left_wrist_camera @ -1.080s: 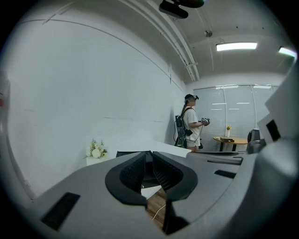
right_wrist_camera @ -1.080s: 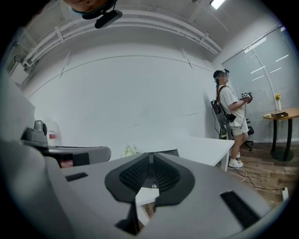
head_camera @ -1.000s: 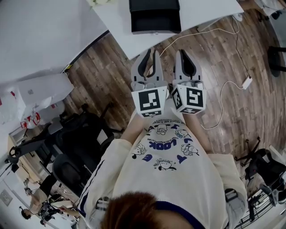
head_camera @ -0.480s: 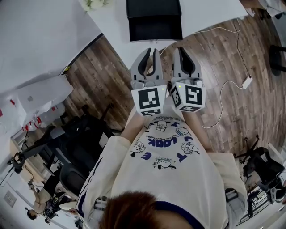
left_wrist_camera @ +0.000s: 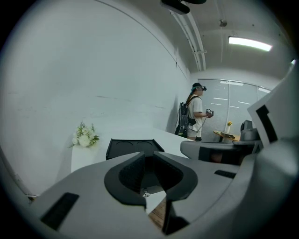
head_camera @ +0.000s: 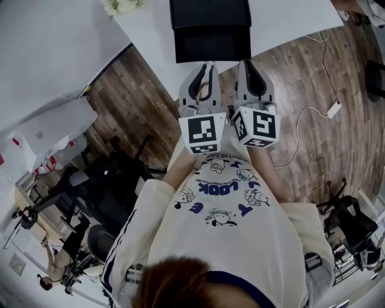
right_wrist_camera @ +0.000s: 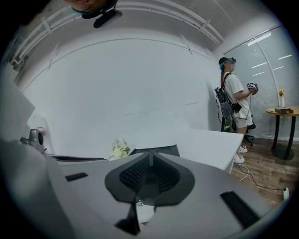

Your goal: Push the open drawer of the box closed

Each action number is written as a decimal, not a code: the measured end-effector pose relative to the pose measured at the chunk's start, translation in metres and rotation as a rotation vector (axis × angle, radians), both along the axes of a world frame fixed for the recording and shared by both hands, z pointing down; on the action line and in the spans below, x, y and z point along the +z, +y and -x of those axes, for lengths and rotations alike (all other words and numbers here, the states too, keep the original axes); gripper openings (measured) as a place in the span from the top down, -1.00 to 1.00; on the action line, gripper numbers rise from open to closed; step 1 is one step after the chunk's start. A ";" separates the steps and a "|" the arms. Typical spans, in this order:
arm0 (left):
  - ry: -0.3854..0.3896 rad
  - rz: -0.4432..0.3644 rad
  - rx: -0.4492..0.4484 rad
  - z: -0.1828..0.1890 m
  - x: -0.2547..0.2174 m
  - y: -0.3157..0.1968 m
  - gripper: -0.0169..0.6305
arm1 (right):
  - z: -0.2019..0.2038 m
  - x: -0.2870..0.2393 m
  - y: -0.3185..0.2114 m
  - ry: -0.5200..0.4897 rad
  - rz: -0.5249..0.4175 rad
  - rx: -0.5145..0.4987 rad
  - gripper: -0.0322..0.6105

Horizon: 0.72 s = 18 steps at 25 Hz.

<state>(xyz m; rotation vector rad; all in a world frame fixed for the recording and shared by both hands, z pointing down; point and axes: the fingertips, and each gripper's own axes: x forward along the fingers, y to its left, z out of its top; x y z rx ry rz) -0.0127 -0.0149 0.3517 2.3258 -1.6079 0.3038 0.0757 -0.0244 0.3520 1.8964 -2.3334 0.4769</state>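
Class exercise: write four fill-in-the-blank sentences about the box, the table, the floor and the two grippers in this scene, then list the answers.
1. The black box stands on a ____ table.
2. The left gripper has its jaws slightly apart, while the right gripper has its jaws ____.
3. In the left gripper view, the flowers stand to the ____ of the box.
4. The floor is laid with ____ planks.

Missing words: white; shut; left; wooden.

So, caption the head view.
Grey left gripper and right gripper side by side before black open-drawer box on white table.
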 end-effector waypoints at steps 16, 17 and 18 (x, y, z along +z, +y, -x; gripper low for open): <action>-0.004 0.111 0.009 0.000 0.039 -0.014 0.78 | -0.017 0.020 -0.032 0.019 0.038 0.052 0.76; -0.006 0.123 0.006 0.001 0.043 -0.014 0.78 | -0.018 0.022 -0.033 0.019 0.042 0.054 0.76; -0.007 0.135 0.004 0.002 0.047 -0.013 0.78 | -0.018 0.023 -0.034 0.019 0.045 0.054 0.76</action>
